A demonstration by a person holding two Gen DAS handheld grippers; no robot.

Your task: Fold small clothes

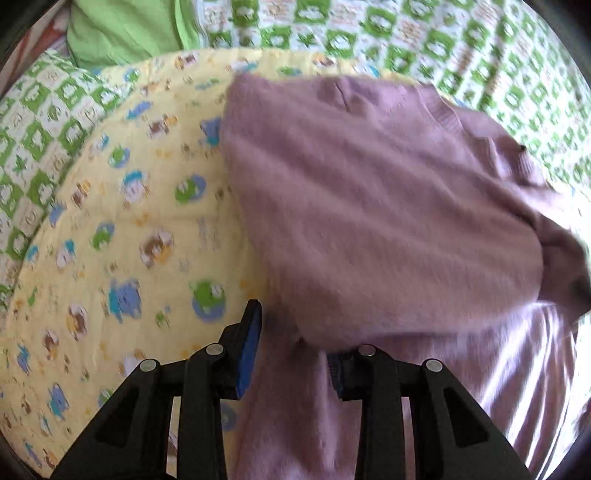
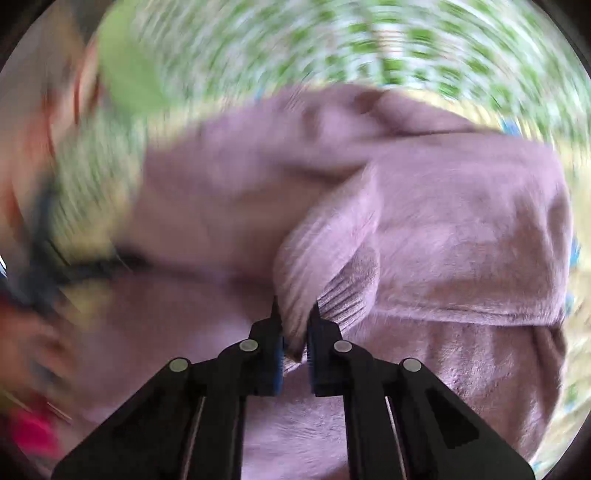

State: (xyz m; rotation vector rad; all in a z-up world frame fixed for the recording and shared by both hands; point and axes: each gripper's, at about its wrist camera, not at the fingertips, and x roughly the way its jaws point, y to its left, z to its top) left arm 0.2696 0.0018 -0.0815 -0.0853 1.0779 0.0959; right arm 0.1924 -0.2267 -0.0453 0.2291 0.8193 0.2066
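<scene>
A mauve knitted sweater [image 1: 369, 206] lies on a yellow cartoon-print quilt [image 1: 122, 229]. In the left wrist view my left gripper [image 1: 295, 343] stands open, with sweater fabric draped between and over its fingers; the right finger is partly hidden under the cloth. In the right wrist view, which is motion-blurred, my right gripper [image 2: 295, 325] is shut on the ribbed cuff [image 2: 325, 273] of a sleeve, held above the sweater body [image 2: 461, 236].
A green-and-white checked bedsheet [image 1: 461, 48] lies beyond the quilt. A plain green cloth [image 1: 122, 33] sits at the far left. Blurred red and pink things [image 2: 29, 428] show at the left edge of the right wrist view.
</scene>
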